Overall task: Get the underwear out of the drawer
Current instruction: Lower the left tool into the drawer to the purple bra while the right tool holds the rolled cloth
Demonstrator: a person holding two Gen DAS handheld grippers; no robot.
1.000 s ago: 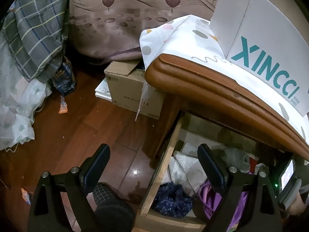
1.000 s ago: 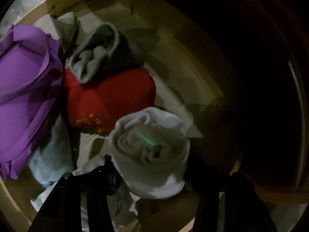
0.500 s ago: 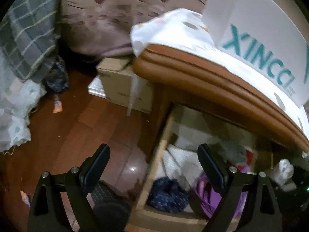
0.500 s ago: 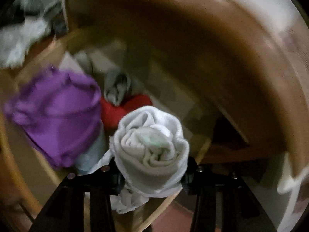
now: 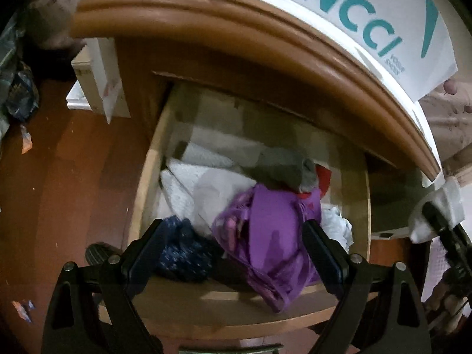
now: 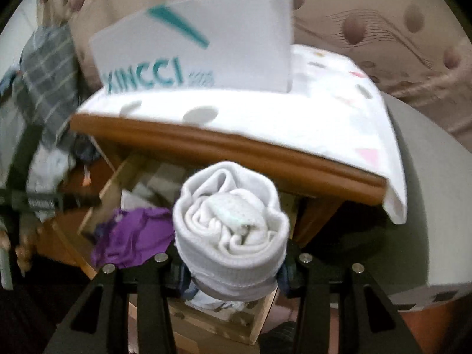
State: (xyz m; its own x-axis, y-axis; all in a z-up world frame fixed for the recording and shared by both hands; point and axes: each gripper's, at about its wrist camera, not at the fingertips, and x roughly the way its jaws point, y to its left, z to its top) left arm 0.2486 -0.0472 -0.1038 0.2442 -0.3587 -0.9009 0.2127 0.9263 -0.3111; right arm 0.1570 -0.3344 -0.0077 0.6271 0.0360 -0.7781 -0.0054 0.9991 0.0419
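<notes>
Jaws of the right gripper clamp a rolled white underwear bundle above the open drawer; only the left view shows the left gripper gaping over purple fabric, wooden floor beyond.

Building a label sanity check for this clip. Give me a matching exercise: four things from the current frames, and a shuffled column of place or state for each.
Things:
1. rolled white cloth bundle
2. purple fabric garment
3. white cardboard box with teal lettering
4. left claw

Places or states:
A. on top of the wooden cabinet
B. open, above the wooden drawer
C. clamped in the right claw
D. lying in the drawer

Pairs: 1-C, 2-D, 3-A, 4-B
</notes>
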